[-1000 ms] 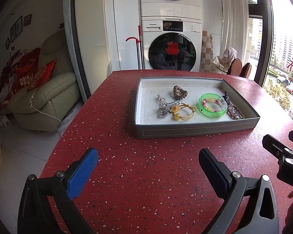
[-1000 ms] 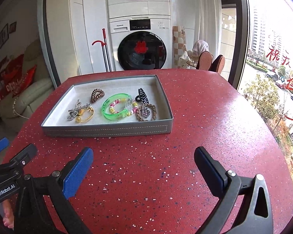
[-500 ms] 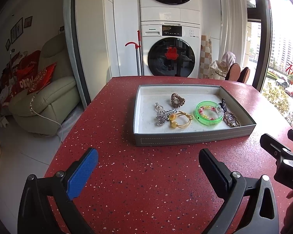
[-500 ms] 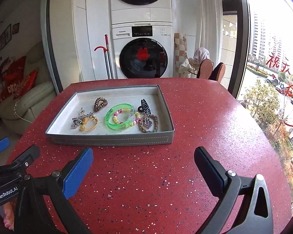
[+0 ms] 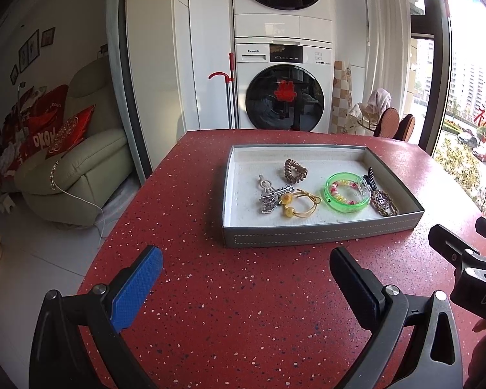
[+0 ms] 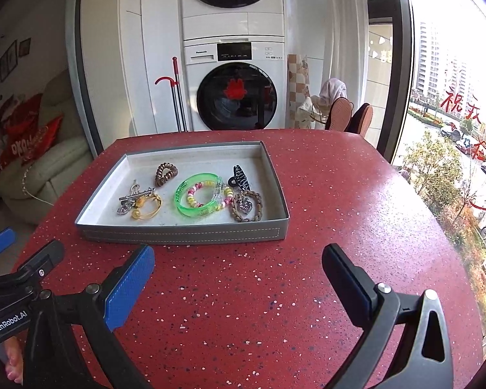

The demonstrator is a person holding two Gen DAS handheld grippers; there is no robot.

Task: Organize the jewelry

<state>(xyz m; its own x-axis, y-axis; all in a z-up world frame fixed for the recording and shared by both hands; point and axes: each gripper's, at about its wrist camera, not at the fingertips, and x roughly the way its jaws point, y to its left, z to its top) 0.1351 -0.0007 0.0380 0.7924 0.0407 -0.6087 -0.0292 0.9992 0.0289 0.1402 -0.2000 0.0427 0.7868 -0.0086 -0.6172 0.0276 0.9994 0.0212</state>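
Note:
A grey tray (image 5: 320, 236) (image 6: 181, 234) stands on the red speckled table (image 5: 243, 308) (image 6: 243, 291). In it lie a green bangle (image 5: 348, 206) (image 6: 182, 205) around a bead bracelet (image 6: 204, 191), a brown coil hair tie (image 5: 295, 170) (image 6: 166, 173), silver clips (image 5: 270, 196) (image 6: 129, 201), a yellow hair tie (image 5: 299, 206) (image 6: 147, 206), a black claw clip (image 6: 239, 178) and a braided heart bracelet (image 5: 384, 202) (image 6: 247, 206). My left gripper (image 5: 246, 278) and right gripper (image 6: 239, 275) are open and empty, short of the tray's front wall.
Stacked white washing machines (image 5: 283, 87) and a red-handled mop (image 5: 226, 97) stand beyond the table's far edge. A cream sofa (image 5: 71, 168) is on the left. A window (image 6: 453, 113) is on the right. The table drops off at left and right.
Both grippers have drawn back and tilted up a little, so the tray sits lower and farther in both views. Both stay open. Nothing in the tray has moved.

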